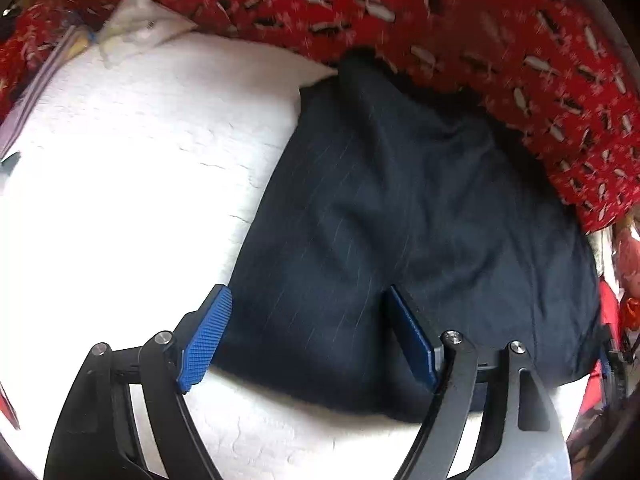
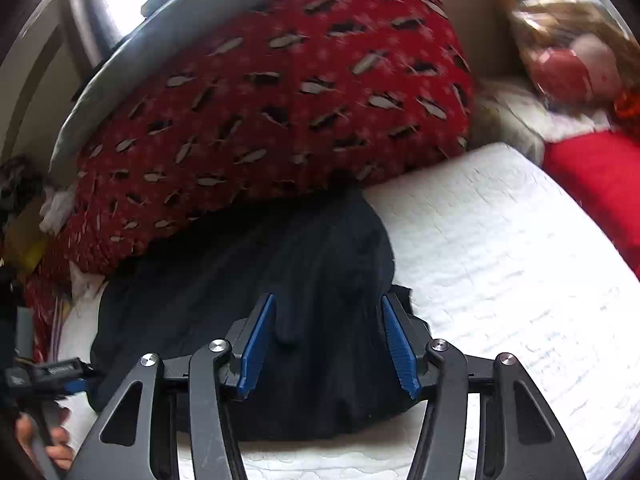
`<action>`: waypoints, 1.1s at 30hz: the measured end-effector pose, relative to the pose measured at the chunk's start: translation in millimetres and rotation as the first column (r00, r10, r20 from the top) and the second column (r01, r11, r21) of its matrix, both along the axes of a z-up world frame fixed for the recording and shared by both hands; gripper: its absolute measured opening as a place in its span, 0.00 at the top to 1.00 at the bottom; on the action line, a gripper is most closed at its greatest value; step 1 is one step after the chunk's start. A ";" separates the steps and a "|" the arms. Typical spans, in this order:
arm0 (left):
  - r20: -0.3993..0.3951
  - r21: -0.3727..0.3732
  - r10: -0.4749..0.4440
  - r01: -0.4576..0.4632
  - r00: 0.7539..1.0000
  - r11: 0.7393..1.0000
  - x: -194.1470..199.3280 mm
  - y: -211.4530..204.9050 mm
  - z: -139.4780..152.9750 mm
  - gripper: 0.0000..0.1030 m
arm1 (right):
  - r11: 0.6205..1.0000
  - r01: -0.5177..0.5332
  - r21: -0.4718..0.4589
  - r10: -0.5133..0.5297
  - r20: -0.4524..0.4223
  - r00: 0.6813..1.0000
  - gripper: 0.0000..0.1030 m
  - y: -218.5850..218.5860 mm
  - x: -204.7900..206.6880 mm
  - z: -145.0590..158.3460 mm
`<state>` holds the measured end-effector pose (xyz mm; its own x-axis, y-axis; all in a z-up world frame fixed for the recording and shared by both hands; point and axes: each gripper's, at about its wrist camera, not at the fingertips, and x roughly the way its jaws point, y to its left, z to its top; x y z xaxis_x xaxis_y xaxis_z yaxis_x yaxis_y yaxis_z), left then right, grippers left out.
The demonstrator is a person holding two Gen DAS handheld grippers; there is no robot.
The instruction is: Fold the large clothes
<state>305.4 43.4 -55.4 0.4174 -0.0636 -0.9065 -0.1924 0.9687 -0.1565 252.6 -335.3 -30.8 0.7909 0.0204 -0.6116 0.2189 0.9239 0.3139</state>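
The folded dark garment (image 1: pixel 392 216) lies on the white bed (image 1: pixel 120 184), beneath both claws: left claw (image 1: pixel 308 336) and right claw (image 2: pixel 328 340) gape open, gripping nothing.

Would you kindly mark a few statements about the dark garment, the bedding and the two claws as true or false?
1. The dark garment lies on a white quilt. True.
2. The left claw is shut on the garment. False: its jaws stand apart, pads clear of the cloth.
3. A red patterned blanket lies past the garment's far end. True.
4. The right claw holds a white towel. False: it is open over the garment, holding nothing.
5. The garment is spread out at full length. False: it lies in a compact bundle.
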 end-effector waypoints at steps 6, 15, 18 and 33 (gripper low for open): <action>-0.093 -0.039 0.031 -0.035 0.995 0.999 -2.0 10.8 -18.0 0.18 | 0.997 0.046 0.058 -0.035 -0.169 0.985 0.40 -32.4 11.6 -34.5; 0.014 -0.053 0.050 -0.050 0.999 0.997 -19.0 -17.1 21.3 0.18 | 0.984 -0.136 0.112 0.131 0.050 0.990 0.37 29.4 6.8 19.7; -0.029 0.021 0.041 -0.040 0.999 0.999 -11.6 -21.4 0.8 0.18 | 0.963 -0.258 0.074 0.256 0.039 0.966 0.38 80.9 17.2 10.9; -0.061 -0.037 0.040 -0.042 0.997 0.998 -10.9 -7.0 -17.9 0.15 | 0.985 -0.134 -0.108 0.120 -0.126 0.985 0.38 71.2 35.2 -4.9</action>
<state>294.5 36.4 -73.3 0.3650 -0.0825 -0.9273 -0.2418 0.9535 -0.1800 287.8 -264.0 -35.7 0.7081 0.0399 -0.7050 0.1267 0.9750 0.1824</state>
